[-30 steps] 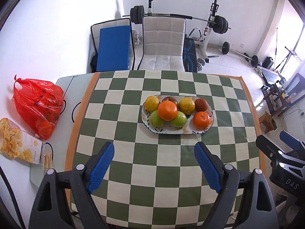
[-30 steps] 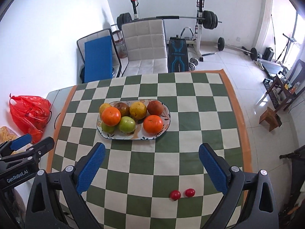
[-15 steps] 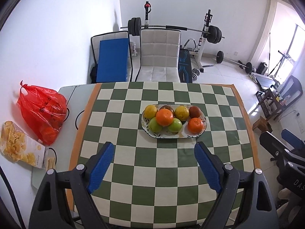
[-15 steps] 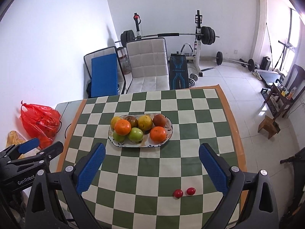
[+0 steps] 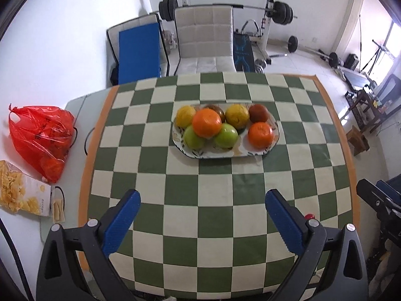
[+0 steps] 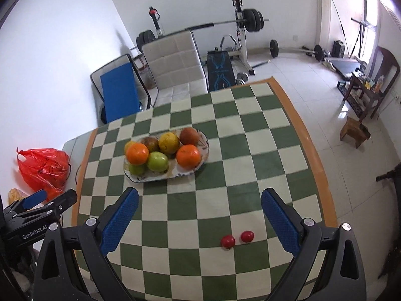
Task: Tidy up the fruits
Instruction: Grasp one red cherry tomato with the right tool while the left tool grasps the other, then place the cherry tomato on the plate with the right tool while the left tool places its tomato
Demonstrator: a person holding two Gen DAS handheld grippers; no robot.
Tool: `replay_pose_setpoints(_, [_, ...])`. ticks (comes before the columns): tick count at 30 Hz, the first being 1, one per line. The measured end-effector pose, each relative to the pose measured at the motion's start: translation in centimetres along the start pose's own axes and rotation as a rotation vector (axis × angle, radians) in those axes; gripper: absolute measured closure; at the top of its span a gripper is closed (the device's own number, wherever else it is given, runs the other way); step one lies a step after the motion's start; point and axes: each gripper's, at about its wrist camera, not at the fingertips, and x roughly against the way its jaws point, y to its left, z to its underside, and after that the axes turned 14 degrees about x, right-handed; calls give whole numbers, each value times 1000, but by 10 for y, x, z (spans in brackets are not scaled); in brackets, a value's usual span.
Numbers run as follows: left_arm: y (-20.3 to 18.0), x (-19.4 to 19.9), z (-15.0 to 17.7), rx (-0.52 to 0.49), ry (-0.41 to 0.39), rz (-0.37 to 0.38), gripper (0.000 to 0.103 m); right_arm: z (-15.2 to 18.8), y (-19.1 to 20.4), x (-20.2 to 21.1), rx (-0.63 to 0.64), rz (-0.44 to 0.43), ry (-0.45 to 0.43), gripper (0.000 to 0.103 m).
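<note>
An oval patterned plate (image 5: 250, 152) in the middle of the checkered table holds oranges, green apples, yellow and brown fruits; it also shows in the right wrist view (image 6: 150, 178). Two small red fruits (image 6: 236, 238) lie on the cloth near the front right; one peeks out behind my left gripper's right finger (image 5: 310, 216). My left gripper (image 5: 201, 209) is open and empty above the table's near edge. My right gripper (image 6: 199, 207) is open and empty, with the red fruits just below and between its fingers.
A red plastic bag (image 5: 41, 138) and a snack box (image 5: 20, 193) lie on the bare table strip at the left. A white chair (image 5: 204, 42), a blue mat and weight equipment stand beyond the far edge. A wooden stool (image 6: 354, 131) stands on the floor at right.
Both grippers have shifted over the table; the right view has turned right, so the plate sits further left in it. Both grippers stay open. The fruits have not moved.
</note>
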Motion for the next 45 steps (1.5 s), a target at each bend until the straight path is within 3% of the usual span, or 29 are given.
replay_pose_setpoints(3, [-26, -45, 14, -24, 122, -21, 1, 22, -32, -52, -39, -38, 131, 24])
replay_pose_setpoints(9, [-65, -130, 47, -64, 345, -93, 1, 79, -86, -150, -148, -123, 348, 39])
replay_pose_setpoints(13, [-82, -164, 69, -108, 438, -129, 1, 106, -104, -186, -183, -154, 417, 53])
replay_pose_setpoints(18, [-93, -178, 86, -125, 495, -130, 1, 121, -105, -210, -177, -189, 460, 56])
replay_pose_setpoints(22, [-97, -179, 93, -112, 517, -116, 1, 127, -97, -221, -151, -217, 480, 70])
replay_pose_setpoints(24, [-99, -179, 95, -103, 533, -98, 1, 128, -93, -221, -127, -212, 463, 71])
replay_pose_setpoints(32, [-135, -168, 111, -179, 554, 72, 2, 123, -109, -189, -122, -154, 384, 71])
replay_pose_setpoints(33, [-141, -168, 114, -199, 556, 85, 4, 124, -113, -186, -124, -146, 383, 71])
replay_pose_setpoints(38, [-170, -175, 133, -289, 589, 102, 44, 132, -135, -176, -144, -109, 394, 71])
replay_pose_setpoints(43, [-183, -172, 141, -345, 556, 106, 74, 139, -147, -173, -163, -87, 400, 71])
replay_pose_setpoints(45, [-182, -171, 139, -337, 555, 117, 75, 139, -147, -172, -162, -83, 395, 71])
